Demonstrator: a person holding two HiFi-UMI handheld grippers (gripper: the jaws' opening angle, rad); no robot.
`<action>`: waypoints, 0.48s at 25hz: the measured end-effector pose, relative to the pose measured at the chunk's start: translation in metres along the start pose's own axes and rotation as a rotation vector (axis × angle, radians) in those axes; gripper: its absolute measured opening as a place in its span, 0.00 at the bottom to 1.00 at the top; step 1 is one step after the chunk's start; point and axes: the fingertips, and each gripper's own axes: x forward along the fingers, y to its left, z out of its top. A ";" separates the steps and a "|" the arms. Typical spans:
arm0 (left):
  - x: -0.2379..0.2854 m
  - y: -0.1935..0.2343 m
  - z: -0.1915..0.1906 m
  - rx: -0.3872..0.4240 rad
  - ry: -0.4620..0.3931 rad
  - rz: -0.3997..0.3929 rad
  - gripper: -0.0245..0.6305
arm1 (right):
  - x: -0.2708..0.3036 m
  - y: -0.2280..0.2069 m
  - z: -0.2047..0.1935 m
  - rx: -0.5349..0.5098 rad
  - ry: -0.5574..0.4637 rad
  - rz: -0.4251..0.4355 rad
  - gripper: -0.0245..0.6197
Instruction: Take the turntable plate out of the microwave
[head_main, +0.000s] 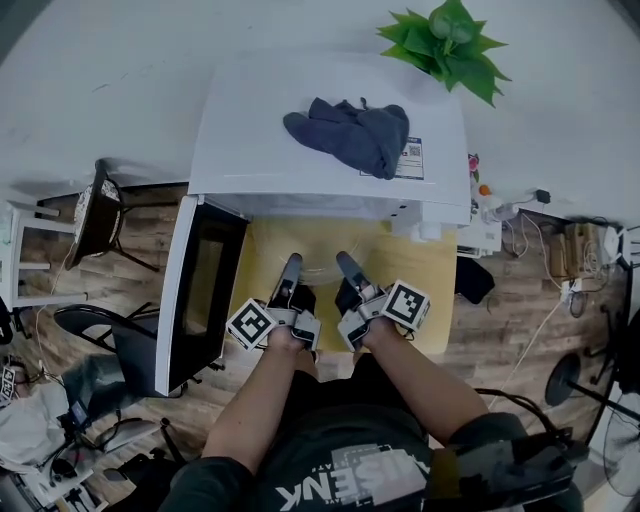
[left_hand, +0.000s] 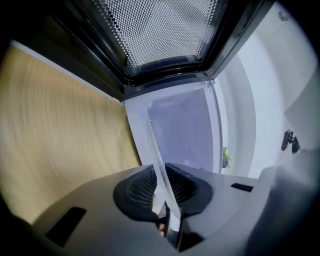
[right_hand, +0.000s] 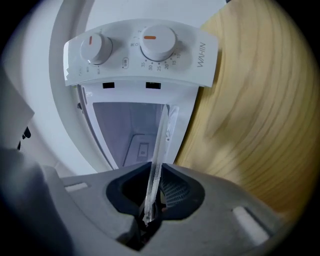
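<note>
The microwave (head_main: 300, 130) stood with its door (head_main: 200, 290) swung open at 9 o'clock. The glass plate (head_main: 318, 262) was at 6 o'clock of the cabinet, over the yellow table (head_main: 440, 290). Withdrawal was judged largely done, with setting down outstanding. The left gripper (head_main: 289, 268) pinched the rim at 7 o'clock and the right gripper (head_main: 346, 266) at 5 o'clock. Both sets of jaws were narrowly parted, the pads pressing on glass.

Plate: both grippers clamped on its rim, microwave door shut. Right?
No: the door stands open, swung to the left in the head view. The rest holds: the left gripper and right gripper both clamp the plate by its rim.
</note>
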 end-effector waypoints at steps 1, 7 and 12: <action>-0.004 -0.001 -0.003 0.000 -0.009 0.000 0.11 | -0.003 0.002 -0.003 0.002 0.013 0.004 0.11; -0.031 -0.016 -0.021 0.015 -0.064 -0.010 0.12 | -0.025 0.019 -0.017 0.004 0.088 0.024 0.12; -0.060 -0.040 -0.029 0.027 -0.081 -0.023 0.11 | -0.044 0.037 -0.034 -0.030 0.128 -0.003 0.12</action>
